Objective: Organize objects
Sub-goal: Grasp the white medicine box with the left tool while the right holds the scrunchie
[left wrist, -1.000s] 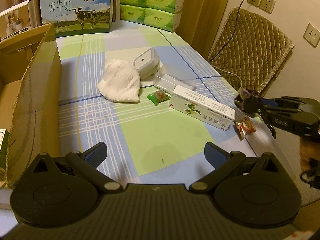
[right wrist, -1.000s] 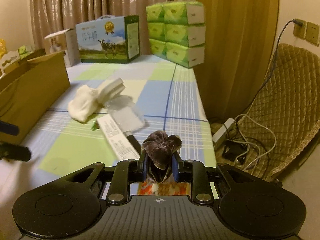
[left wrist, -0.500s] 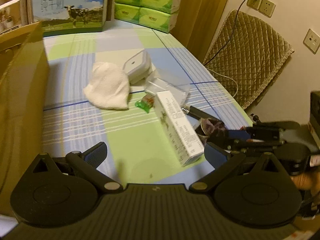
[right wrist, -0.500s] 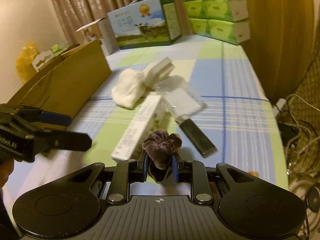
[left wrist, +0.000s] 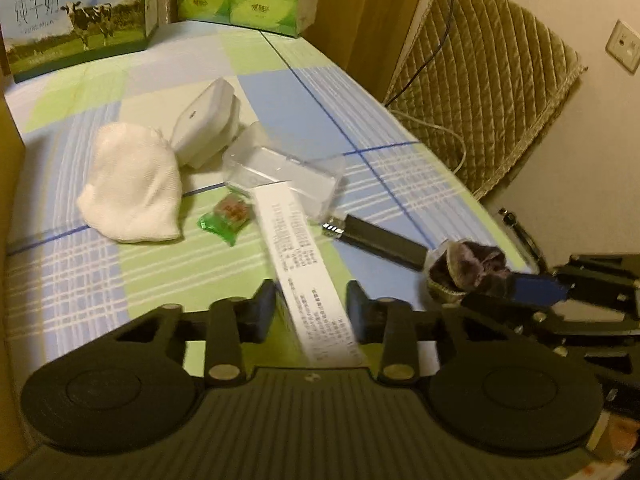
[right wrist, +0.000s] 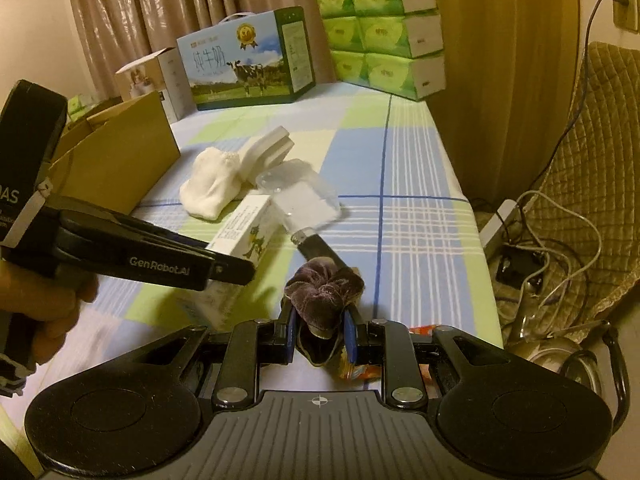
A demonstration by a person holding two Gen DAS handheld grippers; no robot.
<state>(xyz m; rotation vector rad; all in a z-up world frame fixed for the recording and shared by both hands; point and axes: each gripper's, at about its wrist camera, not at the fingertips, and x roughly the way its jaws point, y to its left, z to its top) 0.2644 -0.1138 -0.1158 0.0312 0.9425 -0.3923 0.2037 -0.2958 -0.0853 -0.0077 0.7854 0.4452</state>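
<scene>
Covering the table (left wrist: 372, 120) is a blue, green and white checked cloth, with curtains (right wrist: 160, 4) behind. A milk carton (right wrist: 244, 64) printed with cows stands beside green tissue packs (right wrist: 384, 32). The left gripper (left wrist: 311, 305), marked "GenRobot.AI", has narrowed jaws around a white box (left wrist: 296, 248); a purple scrunchie (right wrist: 324, 294) is clamped in the right gripper (right wrist: 321, 338).

Checked bed sheet (left wrist: 280, 92) – white cloth (left wrist: 132, 184), clear case (left wrist: 288, 172), snack pkt (left wrist: 226, 216).
</scene>
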